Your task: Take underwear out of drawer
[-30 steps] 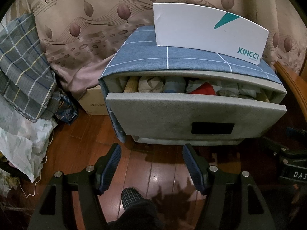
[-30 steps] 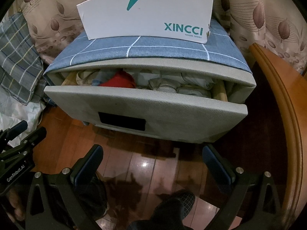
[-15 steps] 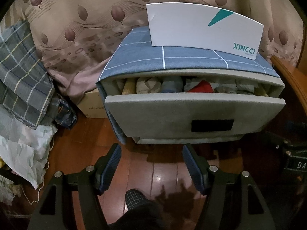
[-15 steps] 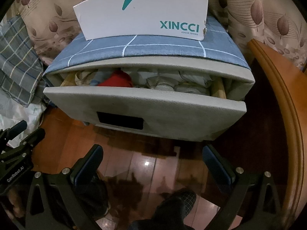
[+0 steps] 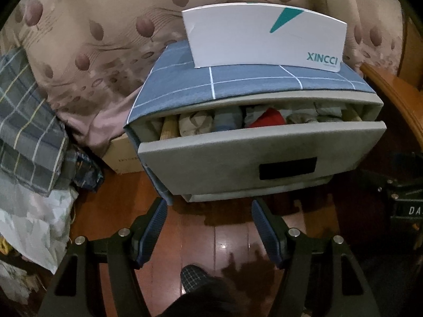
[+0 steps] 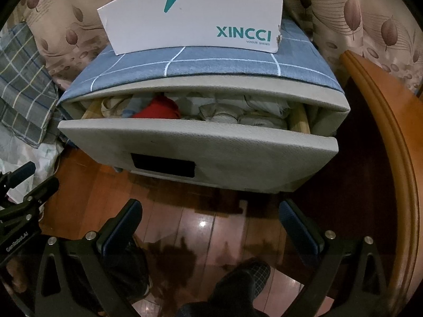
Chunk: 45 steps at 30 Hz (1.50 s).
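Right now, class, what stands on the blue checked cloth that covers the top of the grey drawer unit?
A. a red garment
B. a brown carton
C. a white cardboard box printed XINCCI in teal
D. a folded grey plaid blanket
C: the white cardboard box with the teal XINCCI lettering stands on the blue checked cloth, above the open grey drawer.

both wrist views look steeply down and forward over the wooden floor at the open drawer, near it; the left view sits further left, and both share the white box.
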### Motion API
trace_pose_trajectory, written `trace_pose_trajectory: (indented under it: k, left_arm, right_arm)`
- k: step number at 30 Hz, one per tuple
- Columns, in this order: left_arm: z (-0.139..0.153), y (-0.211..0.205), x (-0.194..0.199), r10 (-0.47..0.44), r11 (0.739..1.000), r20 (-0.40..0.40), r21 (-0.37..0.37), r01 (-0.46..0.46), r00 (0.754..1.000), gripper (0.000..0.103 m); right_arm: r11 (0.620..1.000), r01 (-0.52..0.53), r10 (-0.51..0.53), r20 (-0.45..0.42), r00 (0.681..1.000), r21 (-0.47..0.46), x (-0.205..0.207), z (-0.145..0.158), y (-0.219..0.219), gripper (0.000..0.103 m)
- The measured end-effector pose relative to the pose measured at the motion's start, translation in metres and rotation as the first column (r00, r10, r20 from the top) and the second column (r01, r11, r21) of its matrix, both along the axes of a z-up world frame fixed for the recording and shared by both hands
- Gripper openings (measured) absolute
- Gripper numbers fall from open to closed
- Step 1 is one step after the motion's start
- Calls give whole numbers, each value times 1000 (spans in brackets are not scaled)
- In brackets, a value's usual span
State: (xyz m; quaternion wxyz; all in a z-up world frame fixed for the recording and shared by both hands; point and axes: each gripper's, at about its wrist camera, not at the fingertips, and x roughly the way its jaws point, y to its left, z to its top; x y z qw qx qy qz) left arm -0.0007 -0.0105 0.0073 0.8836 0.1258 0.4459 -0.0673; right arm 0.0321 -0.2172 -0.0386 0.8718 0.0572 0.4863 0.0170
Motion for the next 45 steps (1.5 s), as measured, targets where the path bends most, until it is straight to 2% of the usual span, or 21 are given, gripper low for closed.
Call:
trace_pose_trajectory:
  k: [9,16,19,21,24,31,37,45]
  left_arm:
    - [2,-2,8,-78,994,20,77,76,997,68]
    - [1,-1,13,-159,977,35,150,153,987,68]
    - [-1,-4,13,-208,953,74,238,185,975,68]
    - [-5,-8,12,-265,923,95,312,224,960,68]
    - [-15,-12,12,-322,885,92,383,265,942,68]
    - [-31,-23,16,-425,814,96,475,334,900,68]
    - [-36,-35,34,-481,787,82,479,389,873,68]
    - [-44,-46,62,-516,783,25,420,459,856,68]
  right_arm:
    - [1000,11,-11,-4,1000,-2,1,-1,-4,102]
    - [999,44,-43,-14,999,23,-1,-3,-19,102]
    - [998,58,-57,-18,998,38,0,-4,-24,102]
    - [997,61,-60,-22,998,41,1,-5,-25,102]
    - [998,57,-56,-28,998,39,2,-6,-24,102]
    - [997,61,-60,-32,998,44,3,-6,-26,102]
    - [995,81,-78,-45,996,60,5,-9,-31,102]
    - [995,86,-83,-55,995,59,5,-10,-34,102]
